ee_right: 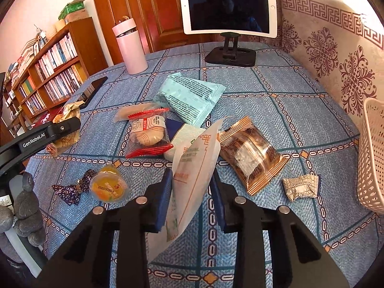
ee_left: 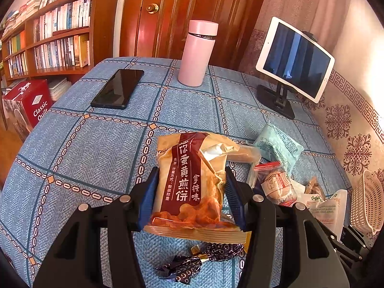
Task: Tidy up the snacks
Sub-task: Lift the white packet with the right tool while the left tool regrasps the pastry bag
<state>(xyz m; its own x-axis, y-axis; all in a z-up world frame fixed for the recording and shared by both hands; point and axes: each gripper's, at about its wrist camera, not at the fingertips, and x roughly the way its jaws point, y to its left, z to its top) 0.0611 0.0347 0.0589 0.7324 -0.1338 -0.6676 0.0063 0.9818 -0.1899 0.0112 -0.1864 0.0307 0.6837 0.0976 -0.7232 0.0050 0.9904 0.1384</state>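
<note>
white snack packet (ee_right: 192,168) pinched in the right gripper (ee_right: 192,196) and hanging tilted just above the blue checked tablecloth (ee_right: 276,110), orange cookie bag (ee_left: 192,180) clamped in the left gripper (ee_left: 190,196), also off the cloth. could easily slip since both wrappers look slick and limp, or swing into the gold wafer pack (ee_right: 252,153) or red-edged pastry (ee_right: 147,132) just beside on the way to the white basket (ee_right: 373,156) at the right edge. further back a pink flask (ee_right: 130,45), tablet on a stand (ee_right: 228,7), phone (ee_left: 117,88), bookshelf (ee_left: 48,36) and wooden door (ee_left: 192,4).

tablecloth (ee_right: 276,120): blue chain-check | flask (ee_left: 198,52): pink | basket (ee_right: 373,153): white lattice
</note>
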